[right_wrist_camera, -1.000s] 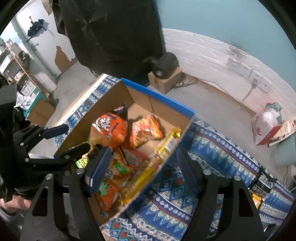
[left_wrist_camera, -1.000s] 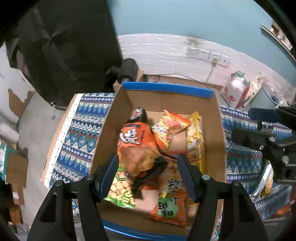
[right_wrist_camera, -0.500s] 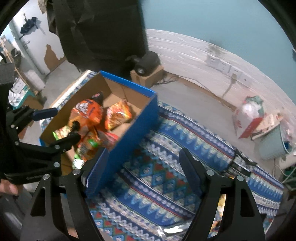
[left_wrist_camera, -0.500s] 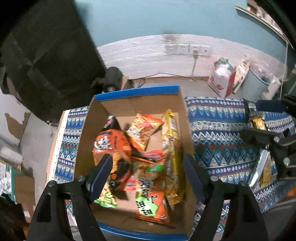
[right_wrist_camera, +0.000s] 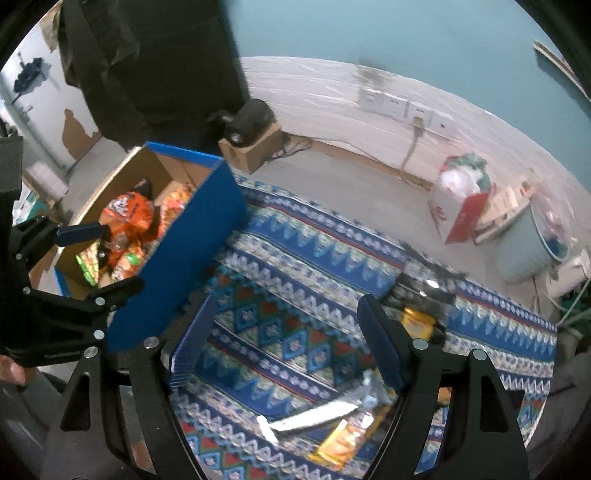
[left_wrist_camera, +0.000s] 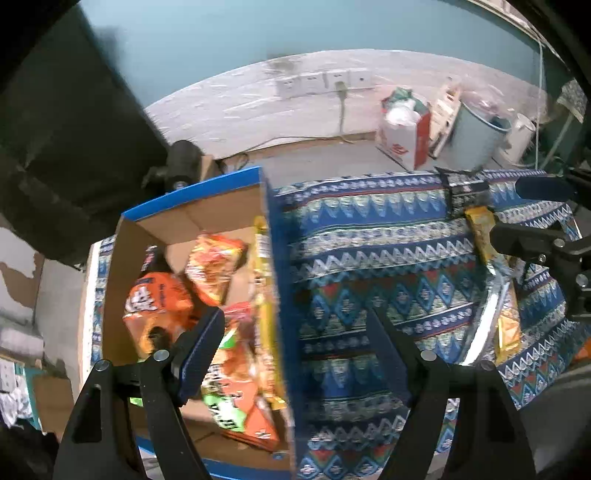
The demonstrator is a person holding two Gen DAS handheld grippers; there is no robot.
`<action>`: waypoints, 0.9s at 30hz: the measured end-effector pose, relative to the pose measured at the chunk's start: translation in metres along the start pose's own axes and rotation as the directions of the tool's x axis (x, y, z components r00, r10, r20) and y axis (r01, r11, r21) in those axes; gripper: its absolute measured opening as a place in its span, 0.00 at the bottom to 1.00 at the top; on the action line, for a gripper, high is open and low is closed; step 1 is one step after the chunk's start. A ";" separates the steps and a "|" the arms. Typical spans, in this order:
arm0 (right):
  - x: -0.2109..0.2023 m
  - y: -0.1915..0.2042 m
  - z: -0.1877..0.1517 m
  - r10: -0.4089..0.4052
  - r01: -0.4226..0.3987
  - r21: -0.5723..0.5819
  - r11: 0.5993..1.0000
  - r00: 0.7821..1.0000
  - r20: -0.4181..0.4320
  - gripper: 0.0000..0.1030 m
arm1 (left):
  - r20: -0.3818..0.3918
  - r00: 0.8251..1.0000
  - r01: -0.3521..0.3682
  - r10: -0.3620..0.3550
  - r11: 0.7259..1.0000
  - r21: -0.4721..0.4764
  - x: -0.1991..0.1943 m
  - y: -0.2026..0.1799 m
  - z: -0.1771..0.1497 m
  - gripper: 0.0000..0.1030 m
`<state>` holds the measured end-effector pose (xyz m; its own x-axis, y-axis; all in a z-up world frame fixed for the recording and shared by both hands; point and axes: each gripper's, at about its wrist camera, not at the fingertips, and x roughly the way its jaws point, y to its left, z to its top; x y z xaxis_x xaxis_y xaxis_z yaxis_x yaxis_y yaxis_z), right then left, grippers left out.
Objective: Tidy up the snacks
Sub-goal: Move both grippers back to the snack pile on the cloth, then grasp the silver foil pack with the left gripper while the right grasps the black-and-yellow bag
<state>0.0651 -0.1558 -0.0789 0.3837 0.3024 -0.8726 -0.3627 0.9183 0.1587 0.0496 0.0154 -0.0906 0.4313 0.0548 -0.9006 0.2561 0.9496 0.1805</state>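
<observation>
Background: teal wall (right_wrist_camera: 406,33) above a white lower band with a row of outlets (right_wrist_camera: 402,105), one with a cord plugged in. Black cylindrical device (right_wrist_camera: 251,120) sits on a small cardboard box (right_wrist_camera: 255,149) on the floor. Red-and-white bag (right_wrist_camera: 460,199) stands beside a pale bin (right_wrist_camera: 532,240). Blue patterned cloth (right_wrist_camera: 295,258) covers the tabletop.

I can make out large white characters on the orange snack bag (left_wrist_camera: 157,295) in the box at nine o'clock, and bold print on the green-and-orange packet (left_wrist_camera: 236,406) below it, but neither reads clearly.
</observation>
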 end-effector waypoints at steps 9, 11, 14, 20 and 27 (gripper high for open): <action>-0.007 -0.049 -0.029 -0.060 0.060 0.027 0.998 0.998 -0.024 0.77 | -0.006 0.999 0.041 -0.040 0.996 0.080 0.003 -0.049 0.008 0.78; -0.008 -0.060 -0.035 -0.080 0.081 0.030 0.996 0.996 -0.029 0.77 | -0.009 0.999 0.043 -0.042 0.994 0.097 0.005 -0.059 0.009 0.78; -0.008 -0.079 -0.047 -0.098 0.100 0.045 0.994 0.994 -0.042 0.77 | -0.015 0.999 0.052 -0.050 0.991 0.123 0.007 -0.074 0.012 0.78; -0.002 -0.107 -0.065 -0.105 0.112 0.079 0.991 0.991 -0.081 0.77 | -0.013 0.997 0.073 -0.072 0.986 0.152 0.013 -0.097 0.019 0.78; 0.015 -0.133 -0.082 -0.120 0.134 0.107 0.985 0.984 -0.133 0.77 | -0.066 0.992 0.114 -0.104 0.977 0.179 0.034 -0.124 0.023 0.78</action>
<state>0.0498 -0.2943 -0.1511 0.3077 0.1535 -0.9390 -0.2147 0.9727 0.0886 0.0520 -0.1078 -0.1344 0.3442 -0.0236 -0.9386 0.4545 0.8789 0.1446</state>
